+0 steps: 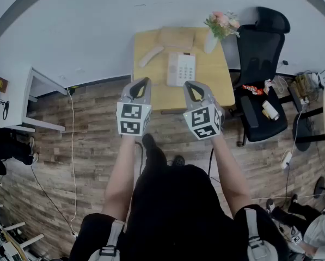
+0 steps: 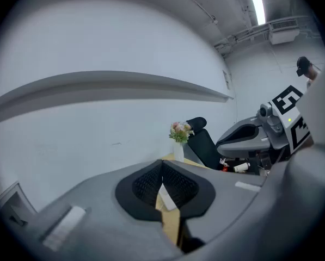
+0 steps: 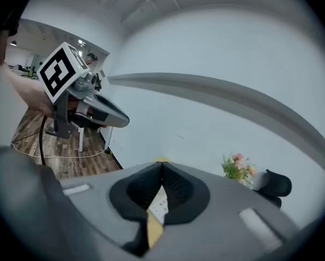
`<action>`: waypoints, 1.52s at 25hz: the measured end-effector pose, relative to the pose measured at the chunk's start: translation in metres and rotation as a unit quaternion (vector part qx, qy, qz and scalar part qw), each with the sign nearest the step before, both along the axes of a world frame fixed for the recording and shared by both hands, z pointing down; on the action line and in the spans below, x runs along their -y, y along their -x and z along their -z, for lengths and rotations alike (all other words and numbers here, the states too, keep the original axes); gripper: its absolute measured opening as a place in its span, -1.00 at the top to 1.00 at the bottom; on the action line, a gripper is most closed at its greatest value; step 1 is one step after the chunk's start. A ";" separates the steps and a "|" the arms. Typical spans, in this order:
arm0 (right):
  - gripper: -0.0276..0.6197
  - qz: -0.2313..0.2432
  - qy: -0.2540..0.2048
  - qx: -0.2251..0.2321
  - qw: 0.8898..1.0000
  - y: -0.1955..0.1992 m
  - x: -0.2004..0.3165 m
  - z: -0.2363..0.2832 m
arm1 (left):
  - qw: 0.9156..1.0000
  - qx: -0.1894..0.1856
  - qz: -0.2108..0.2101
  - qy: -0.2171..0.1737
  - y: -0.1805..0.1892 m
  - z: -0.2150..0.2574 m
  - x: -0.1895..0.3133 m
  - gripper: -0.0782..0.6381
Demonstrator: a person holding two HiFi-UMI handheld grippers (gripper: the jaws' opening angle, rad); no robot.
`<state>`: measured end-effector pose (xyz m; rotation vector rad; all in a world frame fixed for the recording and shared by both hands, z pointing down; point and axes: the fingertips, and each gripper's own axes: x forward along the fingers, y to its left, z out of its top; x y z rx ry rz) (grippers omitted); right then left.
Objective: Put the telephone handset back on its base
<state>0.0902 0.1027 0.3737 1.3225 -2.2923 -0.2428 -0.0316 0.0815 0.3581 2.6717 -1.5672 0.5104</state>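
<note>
In the head view a small wooden table stands against the wall ahead. On it the white telephone base with its keypad lies near the middle. The pale handset rests off the base, slanted on the table to its left. My left gripper and right gripper hover side by side above the table's near edge, short of both. Each is shut with nothing in it. In the left gripper view the left gripper has its jaws meeting at the tips. The right gripper shows a slice of the keypad below its closed tips.
A white vase of pink flowers stands on the table's far right corner, and a flat tan pad lies at the back. A black office chair holding small items sits to the right. A white desk and floor cables are at the left.
</note>
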 end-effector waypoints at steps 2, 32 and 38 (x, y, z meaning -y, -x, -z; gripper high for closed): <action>0.91 -0.005 0.001 -0.001 1.000 -0.004 -0.003 0.004 | 1.000 0.001 -0.001 0.000 -0.002 0.001 -0.004 0.75; 0.90 -0.033 0.026 -0.031 0.999 -0.025 0.017 -0.028 | 0.999 0.009 -0.038 0.035 -0.023 -0.035 0.022 0.75; 0.90 -0.028 0.029 -0.037 0.999 -0.006 0.056 -0.028 | 0.997 0.011 -0.056 0.042 -0.012 -0.043 0.071 0.75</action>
